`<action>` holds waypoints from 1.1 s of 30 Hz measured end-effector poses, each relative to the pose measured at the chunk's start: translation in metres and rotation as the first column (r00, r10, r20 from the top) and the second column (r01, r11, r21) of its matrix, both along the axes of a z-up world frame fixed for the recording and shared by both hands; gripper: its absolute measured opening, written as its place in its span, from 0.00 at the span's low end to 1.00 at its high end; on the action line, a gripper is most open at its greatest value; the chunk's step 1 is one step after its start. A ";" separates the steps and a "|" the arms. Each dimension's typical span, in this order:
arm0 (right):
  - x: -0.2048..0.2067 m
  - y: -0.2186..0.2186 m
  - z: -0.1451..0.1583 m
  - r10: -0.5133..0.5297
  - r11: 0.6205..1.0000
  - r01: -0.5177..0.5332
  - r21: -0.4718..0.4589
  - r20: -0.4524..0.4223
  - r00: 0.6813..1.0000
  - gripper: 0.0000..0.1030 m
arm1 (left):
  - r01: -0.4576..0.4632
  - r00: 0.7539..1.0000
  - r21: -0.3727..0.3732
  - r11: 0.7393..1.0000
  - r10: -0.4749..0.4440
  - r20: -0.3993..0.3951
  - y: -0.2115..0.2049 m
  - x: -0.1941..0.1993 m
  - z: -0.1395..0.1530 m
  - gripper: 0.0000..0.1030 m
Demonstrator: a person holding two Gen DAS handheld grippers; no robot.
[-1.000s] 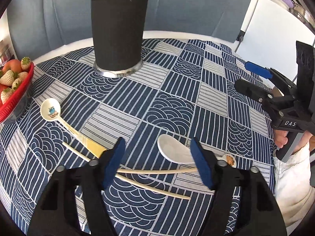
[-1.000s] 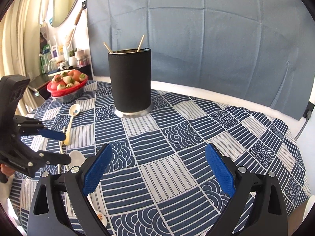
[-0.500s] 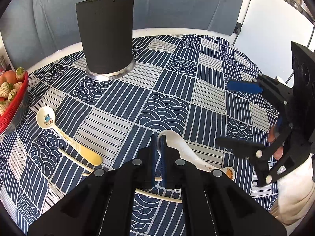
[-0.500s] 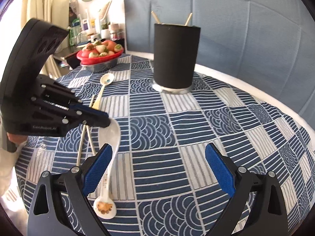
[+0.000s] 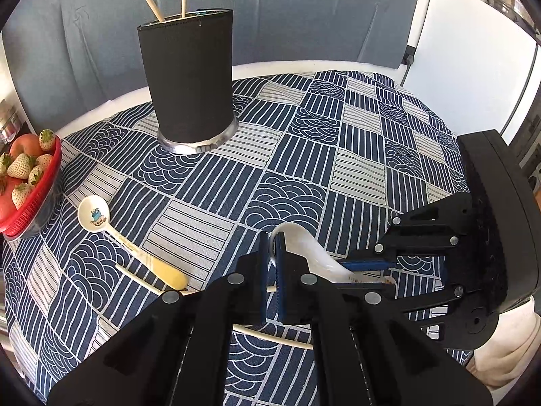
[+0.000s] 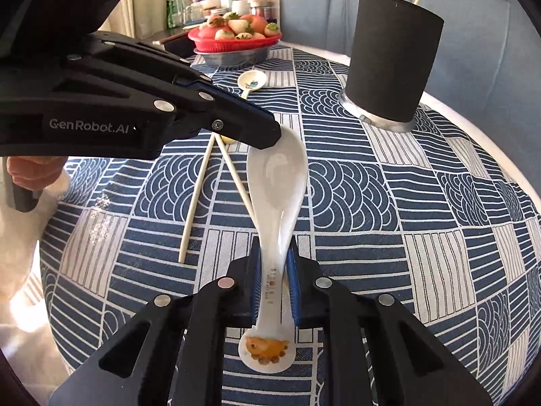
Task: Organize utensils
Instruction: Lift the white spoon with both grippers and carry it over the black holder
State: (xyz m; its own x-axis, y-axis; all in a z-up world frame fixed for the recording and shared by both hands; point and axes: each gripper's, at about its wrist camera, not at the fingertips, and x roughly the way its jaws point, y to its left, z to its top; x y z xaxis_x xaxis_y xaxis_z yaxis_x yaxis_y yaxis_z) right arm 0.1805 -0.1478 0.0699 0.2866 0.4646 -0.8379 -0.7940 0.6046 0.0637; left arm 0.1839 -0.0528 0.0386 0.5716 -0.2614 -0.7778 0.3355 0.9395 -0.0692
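A white ceramic spoon (image 6: 280,182) lies tilted over the patterned cloth. My left gripper (image 5: 271,257) is shut on the rim of its bowl, and its tip (image 6: 270,135) shows in the right wrist view. My right gripper (image 6: 275,280) is closing on the spoon's handle, whose sides its blue pads touch; in the left wrist view it (image 5: 363,272) comes in from the right. The black utensil holder (image 5: 189,77) stands at the back with two chopsticks in it. Two loose chopsticks (image 6: 196,199) lie crossed on the cloth. A second spoon (image 5: 94,215) with a yellow handle lies to the left.
A red basket of strawberries and fruit (image 5: 30,182) stands at the table's left edge. A white panel (image 5: 473,67) rises beyond the right edge. A person's hand in a white sleeve (image 6: 30,169) holds the left gripper. The round table's rim (image 6: 507,155) curves close by.
My left gripper has shut on the spoon's bowl rim and tipped it up. My right gripper swung in from the right, turned, and its jaws came together around the handle.
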 end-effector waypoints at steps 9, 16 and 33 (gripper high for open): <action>0.004 -0.002 0.007 -0.022 1.000 0.022 -0.008 0.025 0.999 0.13 | 0.013 1.000 0.015 1.000 -0.014 0.018 -0.004 -0.003 0.015 0.04; 0.010 -0.004 0.013 -0.045 0.999 0.045 -0.019 0.037 0.998 0.13 | 0.016 0.999 0.018 1.000 -0.016 0.028 -0.006 -0.003 0.023 0.04; 0.035 0.010 0.069 -0.038 0.998 0.031 0.048 0.162 0.986 0.13 | -0.009 0.989 0.099 0.995 -0.005 0.146 -0.003 0.004 0.090 0.04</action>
